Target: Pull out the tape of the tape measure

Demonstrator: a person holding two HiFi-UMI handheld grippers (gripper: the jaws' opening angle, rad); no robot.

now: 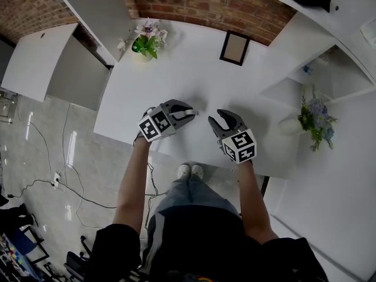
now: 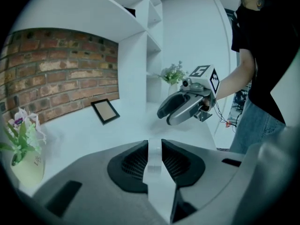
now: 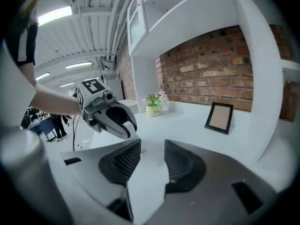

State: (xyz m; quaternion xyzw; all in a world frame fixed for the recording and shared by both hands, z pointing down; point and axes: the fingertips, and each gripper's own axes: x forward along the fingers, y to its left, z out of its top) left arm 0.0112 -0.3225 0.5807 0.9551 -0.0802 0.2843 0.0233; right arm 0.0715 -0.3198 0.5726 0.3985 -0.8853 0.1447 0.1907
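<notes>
White tape measure [image 2: 154, 157] sits pinched between the pads of the left gripper [image 1: 189, 113], jaws clamped on it, over the white table [image 1: 194, 69]. Right gripper [image 1: 215, 121] is just beside and facing it, jaws apart with nothing between.

Black tee [image 1: 205, 242], blue jeans [image 1: 187, 201], white shoes [image 1: 190, 171], grey left gripper [image 1: 192, 112], right gripper [image 1: 215, 119], b&w marker cubes [image 1: 154, 126]

A red brick wall [image 1: 223, 4] backs the white tabletop [image 1: 194, 75]; white shelves [image 1: 329, 81] flank it, above a glossy grey floor [image 1: 47, 151] trailing cables [image 1: 82, 198], under ceiling strip lights [image 3: 54, 15].
</notes>
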